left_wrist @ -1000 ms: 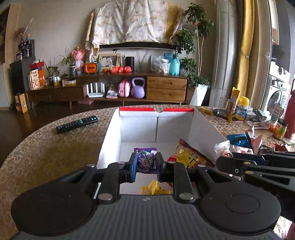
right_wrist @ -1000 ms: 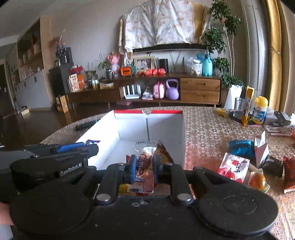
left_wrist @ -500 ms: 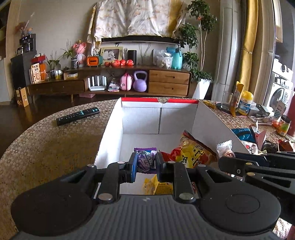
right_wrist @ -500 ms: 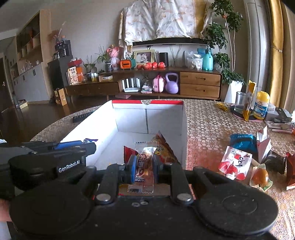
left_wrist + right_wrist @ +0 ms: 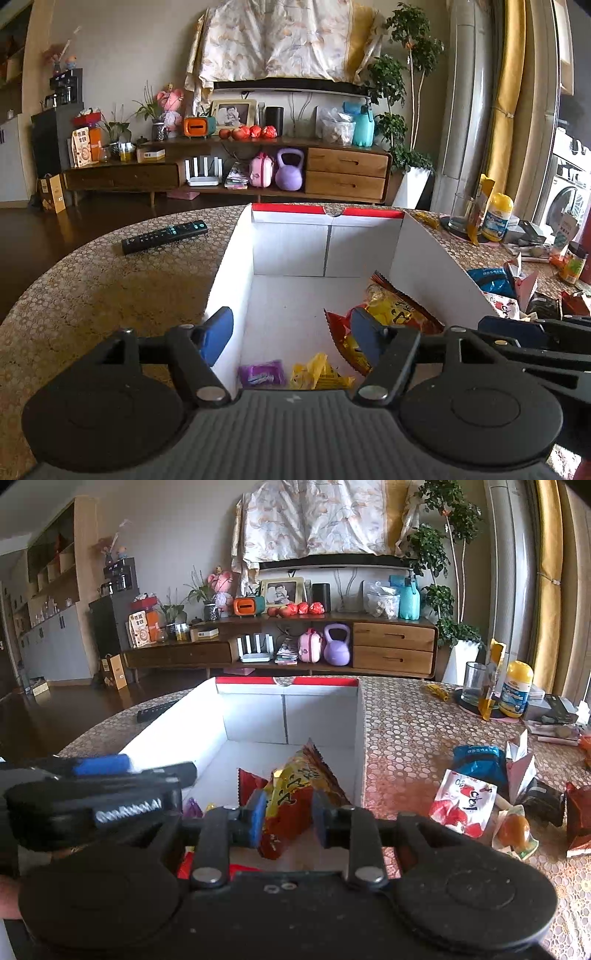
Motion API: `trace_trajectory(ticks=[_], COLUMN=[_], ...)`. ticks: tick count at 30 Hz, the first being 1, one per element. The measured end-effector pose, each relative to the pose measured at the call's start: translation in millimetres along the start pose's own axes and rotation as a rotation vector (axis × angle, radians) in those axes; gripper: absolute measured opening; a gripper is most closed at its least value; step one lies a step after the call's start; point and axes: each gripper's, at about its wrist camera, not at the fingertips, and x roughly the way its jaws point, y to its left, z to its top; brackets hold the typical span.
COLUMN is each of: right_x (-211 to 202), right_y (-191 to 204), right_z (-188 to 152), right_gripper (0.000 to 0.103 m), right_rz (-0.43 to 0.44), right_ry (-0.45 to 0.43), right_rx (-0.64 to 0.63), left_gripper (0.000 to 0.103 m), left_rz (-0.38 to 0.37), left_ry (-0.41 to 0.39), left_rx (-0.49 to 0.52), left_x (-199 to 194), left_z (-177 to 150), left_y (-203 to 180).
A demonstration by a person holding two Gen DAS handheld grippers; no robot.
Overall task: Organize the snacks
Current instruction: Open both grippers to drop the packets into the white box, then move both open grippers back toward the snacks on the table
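A pale wall [image 5: 122, 55] backs a long low wooden sideboard [image 5: 229, 173], with two lighter drawers [image 5: 347, 173] at its right end. A flowered cloth [image 5: 280, 37] is draped above it over a dark screen. A tall potted plant [image 5: 410, 110] stands to the right, beside yellow curtains [image 5: 517, 96]. The floor [image 5: 44, 229] is dark and glossy. Daylight comes from the right.

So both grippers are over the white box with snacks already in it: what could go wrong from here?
1. The left gripper is opening with one finger outside the white box wall; lowering it may snag the wall.
2. The right gripper, jaws opening, frames the upright chip bag; pushing forward may crush or tip it.
3. Loose snacks such as the red-and-white packet sit among clutter and may be missed.
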Motion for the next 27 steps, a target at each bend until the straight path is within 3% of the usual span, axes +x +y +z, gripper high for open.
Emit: trace_trajectory(ticks=[11, 27], right_x=[-23.9, -62.8], right_y=[-26.1, -135.7], right_z=[-3.3, -37.1], right_gripper=[0.033, 0.035], right_rz=[-0.055, -0.307], right_ry=[-0.054, -0.076], right_rx=[0.043, 0.211], left_gripper=[0.07, 0.072], left_rz=[-0.061, -0.271], left_ry=[-0.046, -0.069], left_rx=[0.027, 0.177], left_x=[-14.9, -25.7], left_z=[12.5, 16.1], left_y=[-28.3, -138.9])
